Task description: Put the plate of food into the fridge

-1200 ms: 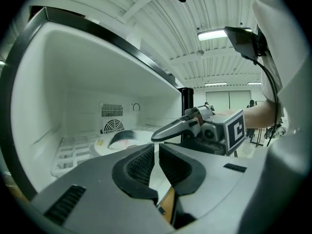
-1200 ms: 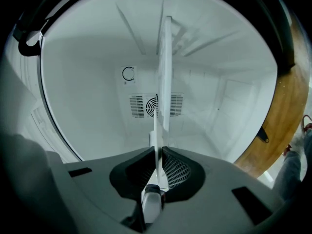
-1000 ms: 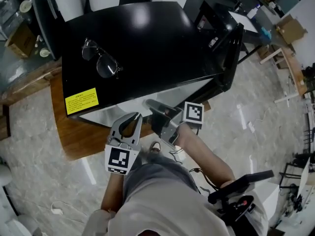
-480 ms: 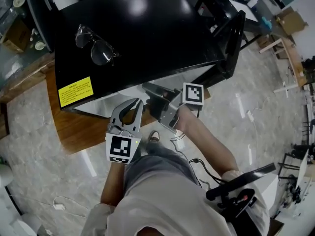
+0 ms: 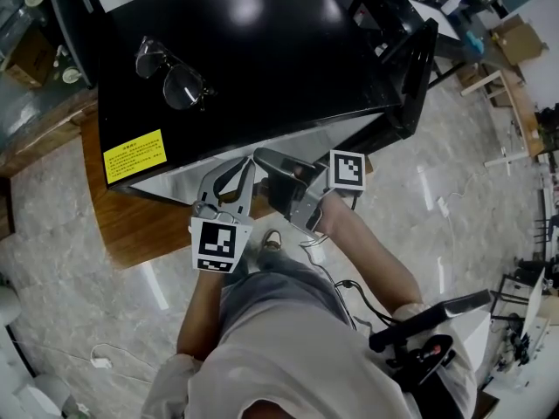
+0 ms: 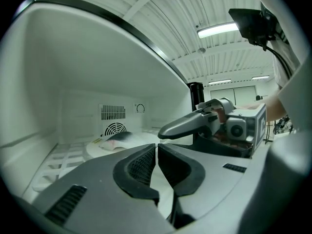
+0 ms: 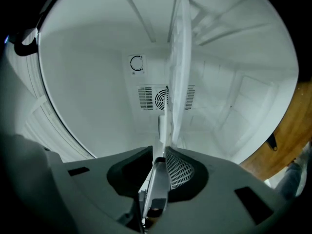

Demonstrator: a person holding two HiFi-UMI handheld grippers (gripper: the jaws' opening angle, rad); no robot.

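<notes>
Currently both grippers reach into the open black mini fridge, door swung out to the right. Glasses lie on its top, clear of the work

- Plate of food: inside the white compartment, resting flat on the wire shelf, in front of the fan vent on the far wall. Dark food sits on its far-left part
- Right gripper: turned on its side so the jaws straddle the near rim of the plate, a grip suited to carrying it level. Jaws are opening. The rim stands between them with a gap showing on one side, so I judge the clamp is already off
- Left gripper: jaws together, nothing between them. It hangs just left of the right gripper at the near edge of the opening, probably as a spare support

Judgement: placement looks done. Next is drawing the right gripper straight back off the rim without dragging the plate, then closing the door
</notes>
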